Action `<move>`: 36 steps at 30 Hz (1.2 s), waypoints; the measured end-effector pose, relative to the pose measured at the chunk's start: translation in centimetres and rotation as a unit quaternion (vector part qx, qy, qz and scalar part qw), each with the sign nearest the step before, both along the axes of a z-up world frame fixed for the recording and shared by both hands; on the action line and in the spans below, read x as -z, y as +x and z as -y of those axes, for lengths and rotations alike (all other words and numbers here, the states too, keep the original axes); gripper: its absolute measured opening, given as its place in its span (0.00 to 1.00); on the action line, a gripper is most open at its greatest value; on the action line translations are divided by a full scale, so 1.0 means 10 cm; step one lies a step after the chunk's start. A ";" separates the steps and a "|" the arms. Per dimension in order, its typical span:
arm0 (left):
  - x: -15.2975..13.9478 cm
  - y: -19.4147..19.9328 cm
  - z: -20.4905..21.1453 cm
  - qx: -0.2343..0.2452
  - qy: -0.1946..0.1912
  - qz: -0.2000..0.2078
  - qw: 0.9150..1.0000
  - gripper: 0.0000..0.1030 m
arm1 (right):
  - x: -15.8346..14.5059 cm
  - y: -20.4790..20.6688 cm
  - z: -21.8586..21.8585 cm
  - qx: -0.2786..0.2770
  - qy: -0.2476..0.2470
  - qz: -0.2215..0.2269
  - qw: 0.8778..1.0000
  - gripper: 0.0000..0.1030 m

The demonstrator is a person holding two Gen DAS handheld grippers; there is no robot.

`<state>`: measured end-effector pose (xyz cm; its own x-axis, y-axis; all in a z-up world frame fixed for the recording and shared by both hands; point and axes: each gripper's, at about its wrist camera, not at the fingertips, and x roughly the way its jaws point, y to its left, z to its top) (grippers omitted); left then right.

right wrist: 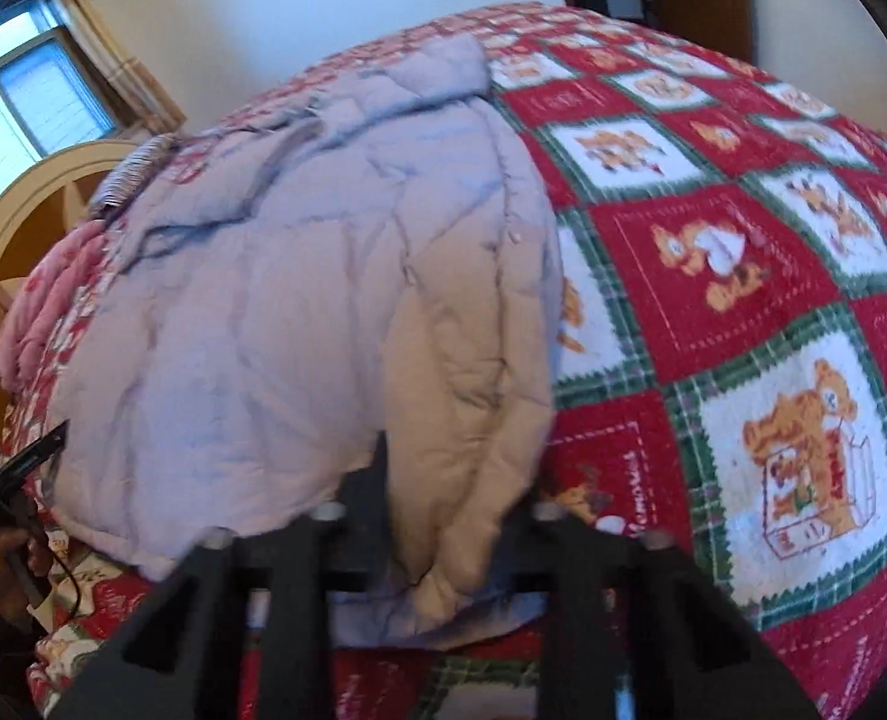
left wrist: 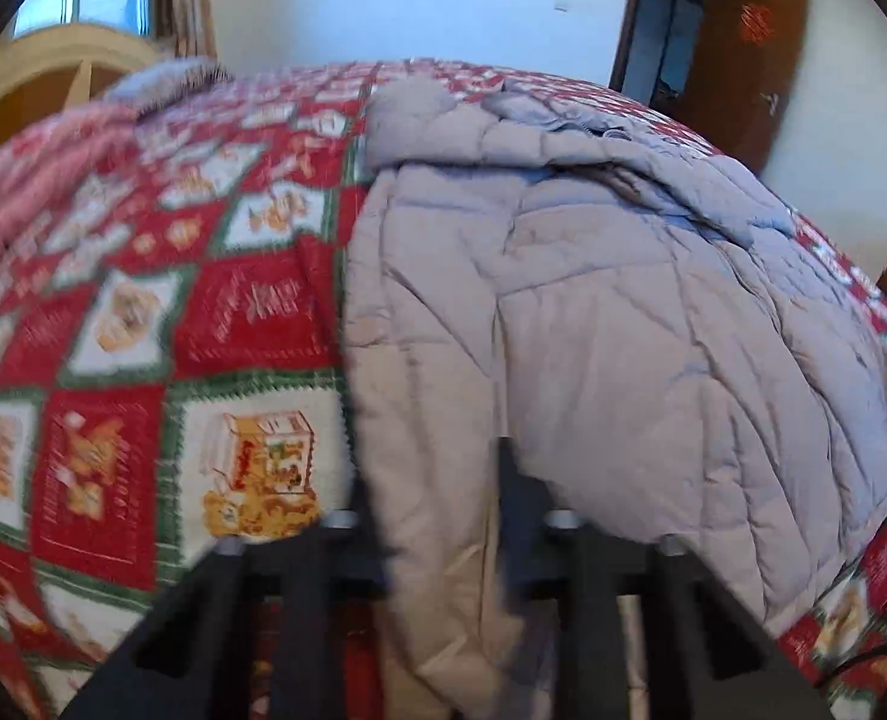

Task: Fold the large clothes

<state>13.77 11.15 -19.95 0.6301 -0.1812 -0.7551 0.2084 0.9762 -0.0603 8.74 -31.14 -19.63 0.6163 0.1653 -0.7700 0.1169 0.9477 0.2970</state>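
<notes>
My left gripper (left wrist: 437, 480) clamps the near left corner of the padded coat (left wrist: 593, 300), and my right gripper (right wrist: 455, 474) clamps its near right corner. The coat lies spread on the quilt (left wrist: 143, 312) that covers the bed, its far end bunched and folded back over itself. In the left wrist view, bare quilt lies left of the coat; in the right wrist view, right of it. A fringed cloth (left wrist: 167, 81) sits at the quilt's far left. Behind the bed stand a window (right wrist: 29, 102) at left and a door (left wrist: 743, 54) at right.
</notes>
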 end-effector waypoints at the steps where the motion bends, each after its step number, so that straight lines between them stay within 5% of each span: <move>1: -0.06 -0.04 -0.01 0.004 -0.003 0.006 1.000 0.14 | -0.06 -0.02 -0.03 -0.003 -0.011 0.007 1.000 0.18; 7: -0.69 -0.34 -0.19 0.037 -0.070 0.064 0.995 0.09 | -0.46 -0.24 -0.01 -0.018 0.006 0.064 0.998 0.13; 16: -1.77 -0.63 -0.34 0.075 -0.137 0.162 0.974 0.08 | -1.59 -0.64 0.05 -0.039 0.028 0.193 0.980 0.12; 21: -2.10 -0.17 -0.22 0.065 -0.106 0.195 0.973 0.12 | -2.08 -0.32 0.08 -0.032 0.019 0.249 0.968 0.12; 25: -2.28 0.29 -0.19 0.055 -0.146 0.192 0.969 0.16 | -2.28 0.21 0.12 -0.014 0.034 0.264 0.964 0.12; 29: -2.16 1.01 -0.11 0.025 -0.154 0.141 0.978 0.16 | -2.31 0.74 0.11 0.008 0.039 0.258 0.965 0.12; 32: -2.17 1.39 -0.33 0.006 -0.231 0.087 0.969 0.18 | -2.26 1.14 0.17 0.021 0.042 0.242 0.969 0.12; 36: -2.34 1.61 -0.36 -0.008 -0.214 0.117 0.970 0.22 | -2.21 1.46 0.38 0.040 0.038 0.223 0.973 0.12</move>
